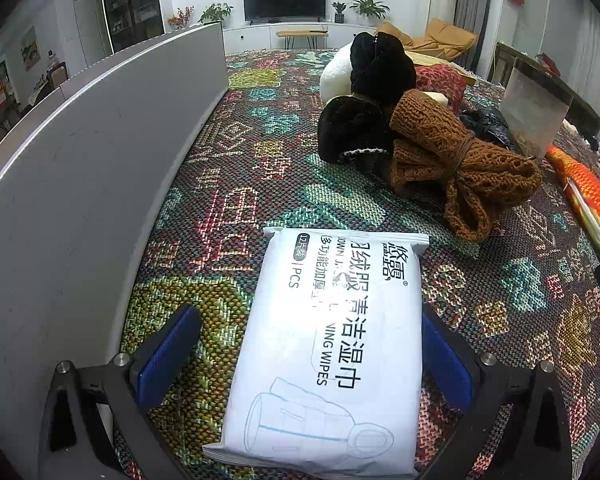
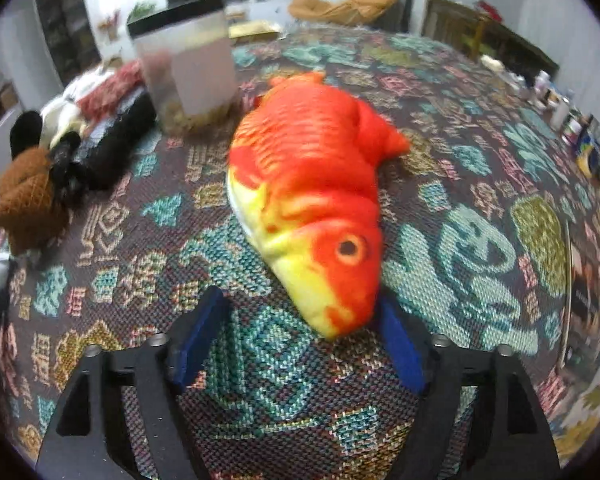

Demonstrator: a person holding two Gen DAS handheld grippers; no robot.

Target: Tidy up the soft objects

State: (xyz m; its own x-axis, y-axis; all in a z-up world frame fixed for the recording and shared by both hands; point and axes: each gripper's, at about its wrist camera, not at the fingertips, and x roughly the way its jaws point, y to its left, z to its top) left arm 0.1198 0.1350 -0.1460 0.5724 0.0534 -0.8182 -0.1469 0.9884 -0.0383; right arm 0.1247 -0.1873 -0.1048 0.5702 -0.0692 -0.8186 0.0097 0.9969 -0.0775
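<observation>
Straddling wipes pack (image 1: 328, 344), left gripper (image 1: 312, 356) jaws apart; right gripper (image 2: 300, 336) jaws apart around plush fish (image 2: 312, 200) head.

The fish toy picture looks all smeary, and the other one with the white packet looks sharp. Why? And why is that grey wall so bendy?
Right wrist view: the plush fish and the clear box behind it are smeared by motion blur. Left wrist view: sharp; the print on the wipes pack is readable. The grey panel curves only because the fisheye lens bends straight edges; both views darken at the corners.
</observation>
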